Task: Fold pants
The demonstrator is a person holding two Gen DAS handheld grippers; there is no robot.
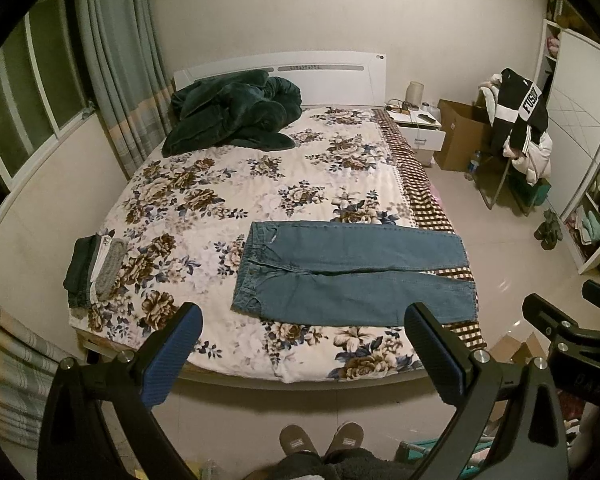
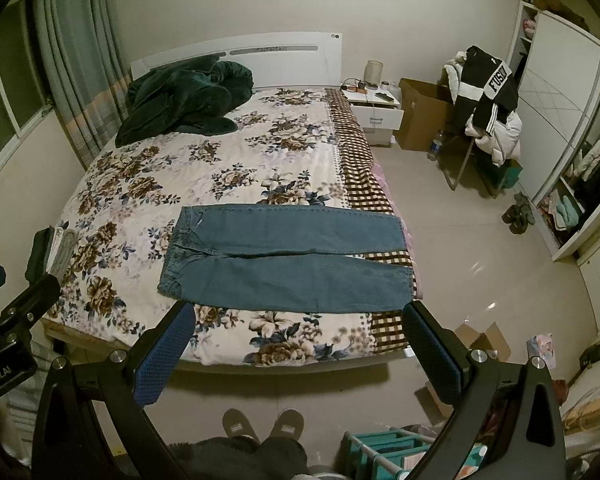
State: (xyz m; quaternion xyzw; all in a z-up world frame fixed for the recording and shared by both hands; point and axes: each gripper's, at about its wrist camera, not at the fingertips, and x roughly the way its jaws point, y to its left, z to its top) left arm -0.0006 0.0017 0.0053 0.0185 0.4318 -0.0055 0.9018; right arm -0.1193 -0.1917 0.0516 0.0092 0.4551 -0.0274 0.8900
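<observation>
Your slippers (image 1: 320,440): both feet stand on the tiled floor (image 1: 520,240) at the foot of the bed, toes toward it.
Left gripper (image 1: 304,328): you hold it tilted down over the bed's near edge, its blue pads (image 1: 172,356) spread wide with nothing between them and touching nothing.
Right gripper (image 2: 300,328): it sits at the same downward tilt just beside the left one, pads spread wide and empty, clear of the fabric.
Jeans (image 1: 352,272): the blue denim pair lies flat and unfolded across the near part of the bed, waistband to your left, both legs side by side running to your right, cuffs reaching the bed's right edge.
Bedspread (image 1: 228,184): it is floral, cream with brown and blue blooms, with a brown checked border along the right side.
Folded clothes (image 1: 94,268): a small stack lies at the bed's left edge, well apart from the jeans.
Dark green blanket (image 1: 236,112): it is heaped against the white headboard (image 1: 324,80) at the far left.
Nightstand (image 1: 418,124): it is white, standing beside the head of the bed, with a cardboard box (image 1: 460,136) to its right.
Chair (image 1: 516,136): it is piled with clothes near the wardrobe (image 1: 580,100).
</observation>
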